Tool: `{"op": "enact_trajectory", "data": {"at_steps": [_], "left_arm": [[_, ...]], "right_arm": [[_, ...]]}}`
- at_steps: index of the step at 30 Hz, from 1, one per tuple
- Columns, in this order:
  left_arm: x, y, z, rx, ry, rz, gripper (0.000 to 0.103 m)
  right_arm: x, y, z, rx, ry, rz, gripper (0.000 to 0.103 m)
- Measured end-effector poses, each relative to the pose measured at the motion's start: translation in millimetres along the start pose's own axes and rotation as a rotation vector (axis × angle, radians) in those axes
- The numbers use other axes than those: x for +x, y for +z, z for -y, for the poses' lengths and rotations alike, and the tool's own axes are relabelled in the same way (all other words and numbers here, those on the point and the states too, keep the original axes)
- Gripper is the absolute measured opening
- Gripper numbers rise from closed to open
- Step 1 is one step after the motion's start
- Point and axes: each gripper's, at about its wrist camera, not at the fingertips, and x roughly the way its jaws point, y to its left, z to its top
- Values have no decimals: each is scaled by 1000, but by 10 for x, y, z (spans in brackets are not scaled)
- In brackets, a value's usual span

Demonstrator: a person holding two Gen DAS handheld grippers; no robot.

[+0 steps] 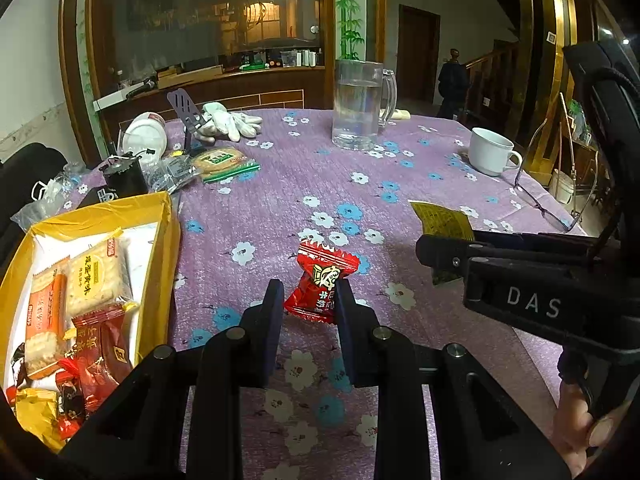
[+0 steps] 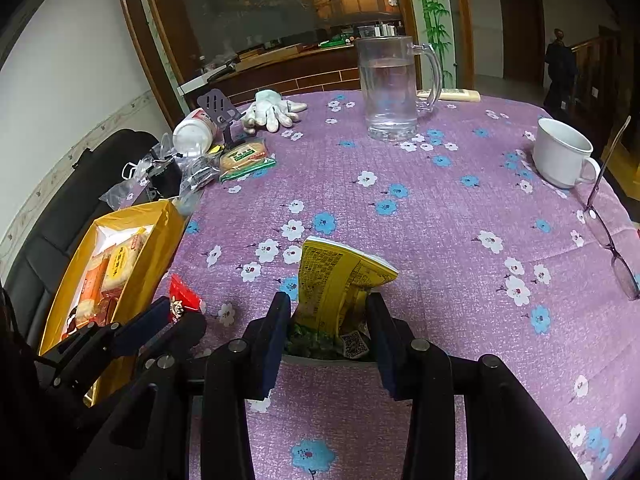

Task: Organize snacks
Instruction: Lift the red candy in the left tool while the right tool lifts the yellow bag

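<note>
A red wrapped candy (image 1: 324, 268) is pinched between the fingers of my left gripper (image 1: 308, 292), just above the purple flowered tablecloth (image 1: 280, 208). From the right wrist view the same candy (image 2: 182, 298) sticks out of the left gripper (image 2: 176, 312), close to the yellow box (image 2: 132, 212). My right gripper (image 2: 328, 300) is shut on a crumpled yellow snack packet (image 2: 336, 276), held upright over the cloth. In the left wrist view the right gripper (image 1: 436, 256) and its packet (image 1: 442, 220) are at the right. The yellow box (image 1: 120, 206) at the left holds several wrapped snacks.
A glass mug of water (image 1: 360, 108) stands at the back and a white cup (image 1: 492, 152) at the right, with spectacles (image 1: 556, 200) near the edge. A green biscuit pack (image 1: 222, 162), white gloves (image 1: 228, 120), a phone stand (image 1: 188, 112), a white jar (image 1: 144, 136) and plastic bags crowd the back left.
</note>
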Motion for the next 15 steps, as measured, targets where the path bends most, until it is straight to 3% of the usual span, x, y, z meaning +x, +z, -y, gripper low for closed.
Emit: {"op": "enact_trajectory", "data": {"at_steps": [15], "left_arm": [[-48, 0, 17, 13, 32, 28, 23]], "right_arm": [[19, -13, 36, 15, -3, -3, 41]]}}
